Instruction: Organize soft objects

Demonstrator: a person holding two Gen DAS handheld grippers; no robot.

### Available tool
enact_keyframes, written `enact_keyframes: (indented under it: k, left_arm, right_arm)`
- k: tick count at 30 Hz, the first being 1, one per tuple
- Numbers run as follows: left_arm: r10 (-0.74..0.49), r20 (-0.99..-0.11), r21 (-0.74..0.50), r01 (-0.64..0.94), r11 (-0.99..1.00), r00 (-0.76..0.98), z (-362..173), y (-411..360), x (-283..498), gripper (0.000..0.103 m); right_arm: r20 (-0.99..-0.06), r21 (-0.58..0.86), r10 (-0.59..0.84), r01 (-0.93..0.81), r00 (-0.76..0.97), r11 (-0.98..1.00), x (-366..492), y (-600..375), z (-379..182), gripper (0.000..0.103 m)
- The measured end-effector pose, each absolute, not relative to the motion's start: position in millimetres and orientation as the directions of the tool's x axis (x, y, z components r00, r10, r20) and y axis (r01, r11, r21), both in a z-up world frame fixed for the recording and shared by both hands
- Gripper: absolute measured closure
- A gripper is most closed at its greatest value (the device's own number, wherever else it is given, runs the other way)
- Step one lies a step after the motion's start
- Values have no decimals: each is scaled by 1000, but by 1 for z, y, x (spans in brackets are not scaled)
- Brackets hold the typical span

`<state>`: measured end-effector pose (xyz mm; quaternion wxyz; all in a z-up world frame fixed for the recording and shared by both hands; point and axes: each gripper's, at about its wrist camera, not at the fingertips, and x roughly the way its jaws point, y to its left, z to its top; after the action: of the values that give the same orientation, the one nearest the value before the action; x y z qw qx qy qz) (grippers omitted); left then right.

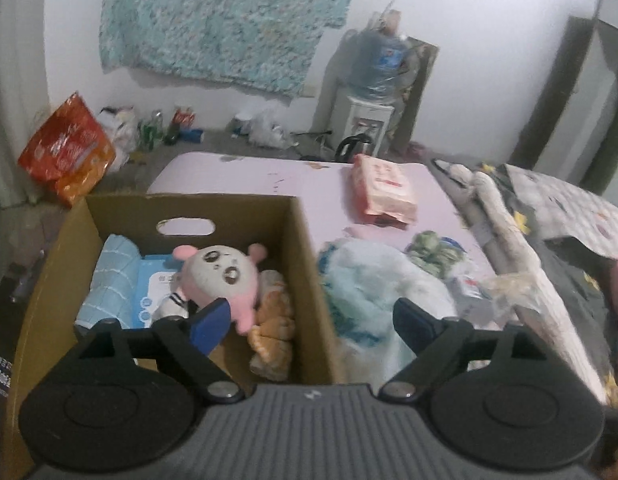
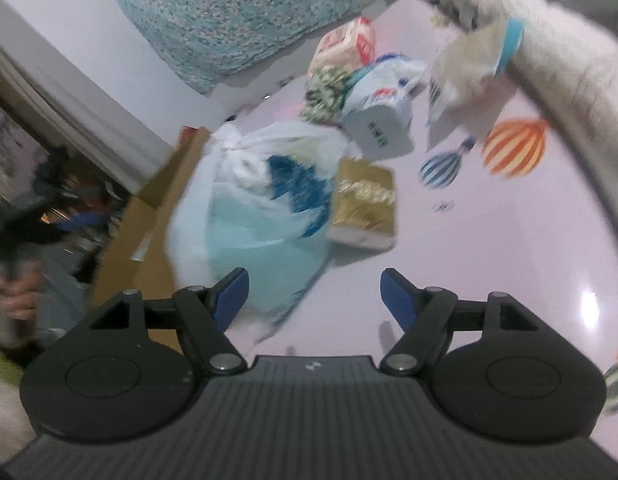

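A cardboard box (image 1: 305, 240) stands on the pink table. It holds a pink-and-white plush doll (image 1: 221, 276), an orange plush (image 1: 273, 320), a blue wipes pack (image 1: 155, 292) and a light blue towel (image 1: 109, 280). My left gripper (image 1: 311, 322) is open and empty above the box's near right wall. A white bag of blue fluffy fabric (image 1: 373, 300) lies right of the box; it also shows in the right wrist view (image 2: 265, 208). My right gripper (image 2: 313, 296) is open and empty just before that bag. A gold tissue pack (image 2: 363, 204) lies beside the bag.
A red-and-white pack (image 1: 383, 188) lies at the table's far side. A green scrunchie (image 2: 327, 88) and a white tissue roll pack (image 2: 383, 124) lie behind the bag. A grey bedspread (image 1: 549, 216) borders the table's right. A water dispenser (image 1: 367, 120) and floor clutter stand by the wall.
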<state>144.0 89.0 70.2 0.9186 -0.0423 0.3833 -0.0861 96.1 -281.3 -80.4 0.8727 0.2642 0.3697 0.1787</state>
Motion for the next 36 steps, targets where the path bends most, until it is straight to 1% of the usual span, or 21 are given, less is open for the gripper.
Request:
enact_keyframes:
  k: [3,8,11,13,14,15,17,24,28,31,35,36]
  left_arm:
    - [-209,-695,-138,157,978,688,74,68,125,12]
    - [-291,-683,-210,201,957,670,70,42,96,12]
    - [-336,-672,-254,221,942,660,64,27,80,12]
    - [-354,-660,-276,224,935,663,61,18,70,12]
    - [-356,-657,-280,224,934,664,59,14,66,12]
    - [-358,-656,-284,222,933,664,58,10,63,12]
    - [-366,-658,-290,227,930,658,55,2,57,12]
    - [-395,-673,-281,277,919,625,45,-33,31,12]
    - [-413,-685,-265,323,909,600,34,-55,18,12]
    - [-430,-714,-276,343,898,552,19,-71,15,12]
    - [-464,-755,-321,356,878,463,-8,-91,19,12]
    - [-472,-761,-331,360,872,444,-15,-95,20,12]
  right_arm:
    - [-559,534,476,-144,679,833,113,-281,-84,30]
    - [-548,586,510,-131,662,800,161,-290,-100,30]
    - [-577,572,520,-142,629,808,189,-282,-111,30]
    - [-624,552,516,-136,587,823,202,-275,-120,34]
    - [-636,551,526,-145,564,822,206,-272,-125,45]
    - [-636,542,527,-160,564,825,206,-270,-126,48]
    - [-656,496,505,-185,561,849,200,-264,-123,49]
    - [-701,416,488,-257,520,872,154,-265,-122,50]
    - [-714,367,483,-316,507,875,111,-267,-120,50]
    - [-698,372,507,-348,506,860,83,-270,-121,48]
    - [-668,391,514,-334,538,858,53,-283,-119,33]
    - [-657,400,519,-330,547,855,47,-288,-118,32]
